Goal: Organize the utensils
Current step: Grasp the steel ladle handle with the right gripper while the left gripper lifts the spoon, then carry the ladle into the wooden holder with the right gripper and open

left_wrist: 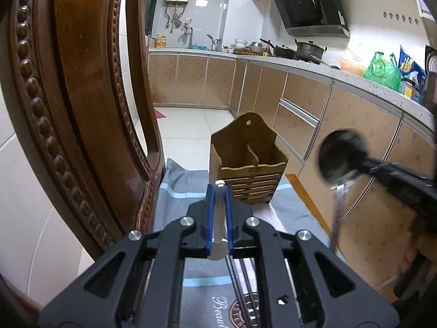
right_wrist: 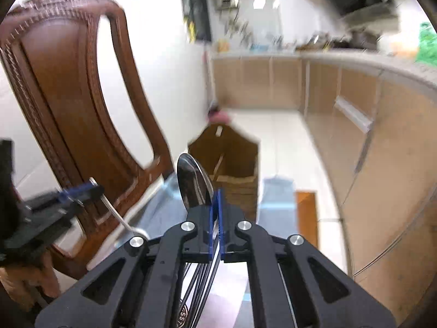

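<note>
Clamping a metal handle (left_wrist: pixel 219 213), the left hand-held gripper (left_wrist: pixel 219 191) sits before the wooden caddy (left_wrist: pixel 247 161). Right hand-held gripper (right_wrist: pixel 217 194) pinches a spoon (right_wrist: pixel 194 184).

"Beau…" script on cloth (left_wrist: pixel 191 295), partly cut

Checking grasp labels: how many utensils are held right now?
2. A metal handle in the left gripper; a spoon in the right gripper. Others may be hidden.
</note>
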Action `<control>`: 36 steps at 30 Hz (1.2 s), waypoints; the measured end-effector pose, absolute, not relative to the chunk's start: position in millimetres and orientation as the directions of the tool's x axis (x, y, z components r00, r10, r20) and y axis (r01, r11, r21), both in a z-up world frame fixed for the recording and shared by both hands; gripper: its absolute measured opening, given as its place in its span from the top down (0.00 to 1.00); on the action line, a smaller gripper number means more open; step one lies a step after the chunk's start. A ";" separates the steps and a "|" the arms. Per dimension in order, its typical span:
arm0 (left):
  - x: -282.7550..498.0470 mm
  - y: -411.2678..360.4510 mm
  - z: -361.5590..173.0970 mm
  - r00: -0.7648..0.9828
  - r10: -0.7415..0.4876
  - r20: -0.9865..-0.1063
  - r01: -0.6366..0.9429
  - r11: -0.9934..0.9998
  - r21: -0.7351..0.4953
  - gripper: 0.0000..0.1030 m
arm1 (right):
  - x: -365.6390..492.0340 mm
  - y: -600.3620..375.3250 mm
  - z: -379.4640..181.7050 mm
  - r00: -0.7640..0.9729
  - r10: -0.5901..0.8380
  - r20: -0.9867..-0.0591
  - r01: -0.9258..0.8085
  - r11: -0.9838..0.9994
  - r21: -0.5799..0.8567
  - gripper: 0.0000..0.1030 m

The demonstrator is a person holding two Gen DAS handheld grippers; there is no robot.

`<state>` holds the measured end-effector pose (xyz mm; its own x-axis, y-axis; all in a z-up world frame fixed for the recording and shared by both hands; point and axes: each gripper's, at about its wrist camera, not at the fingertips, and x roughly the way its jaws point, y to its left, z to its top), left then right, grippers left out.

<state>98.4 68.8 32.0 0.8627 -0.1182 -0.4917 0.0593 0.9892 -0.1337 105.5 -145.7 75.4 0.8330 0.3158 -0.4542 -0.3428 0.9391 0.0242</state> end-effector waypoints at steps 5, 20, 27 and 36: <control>87.8 61.0 39.9 0.869 -0.120 -0.480 0.050 0.987 -0.155 0.93 | 71.1 -165.0 85.4 0.903 0.262 -0.341 -0.267 0.963 0.031 0.96; 69.0 43.3 46.2 0.878 -0.094 -0.469 0.035 0.991 -0.133 0.93 | 41.2 -184.7 80.5 0.910 0.269 -0.315 -0.270 0.962 0.043 0.96; 69.6 39.0 45.9 0.877 -0.097 -0.471 0.044 0.991 -0.123 0.93 | 41.8 -182.6 77.4 0.909 0.263 -0.324 -0.267 0.963 0.035 0.96; 70.1 45.0 46.7 0.879 -0.097 -0.466 0.038 0.990 -0.135 0.93 | 45.0 -178.2 74.1 0.912 0.252 -0.325 -0.257 0.966 0.028 0.96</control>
